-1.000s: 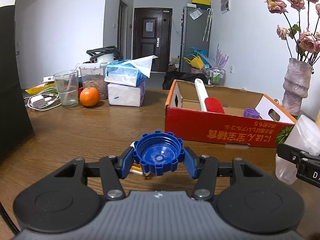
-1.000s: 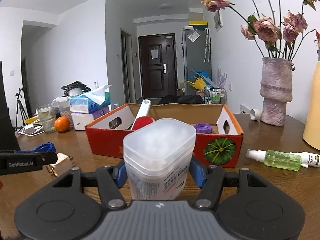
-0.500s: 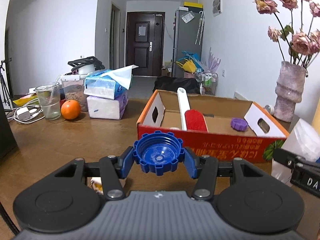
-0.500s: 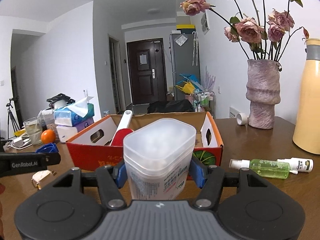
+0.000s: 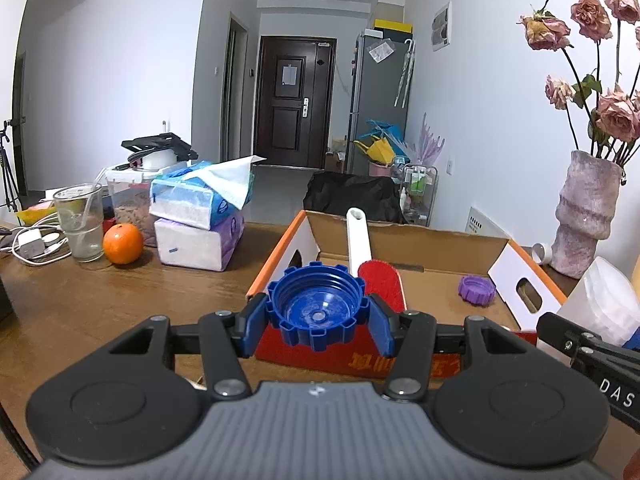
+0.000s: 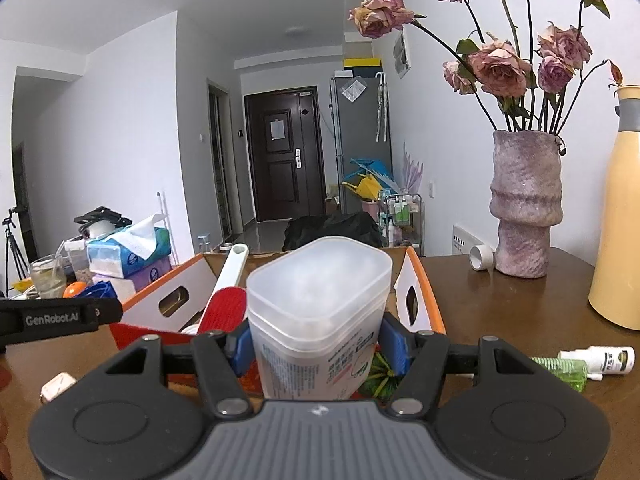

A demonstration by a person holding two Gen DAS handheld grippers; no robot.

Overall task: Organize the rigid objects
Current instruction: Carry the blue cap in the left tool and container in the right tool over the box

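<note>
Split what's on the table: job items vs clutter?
Job: blue cap in left gripper, white container in right gripper, cardboard box, red brush, purple cap.
Clutter: orange, tissue packs, glass, vase.

Open-topped orange-and-red cardboard box (image 5: 404,240): clear from above. Inside, red brush with white handle (image 5: 378,276) across left part, small purple ribbed cap (image 5: 476,289) at right; bare floor between. Brown wooden tabletop (image 5: 100,300) left of box free up to stacked tissue packs (image 5: 200,220) and orange fruit (image 5: 123,243). Right of box: green spray bottle (image 6: 560,368), pink textured vase (image 6: 524,204).
</note>
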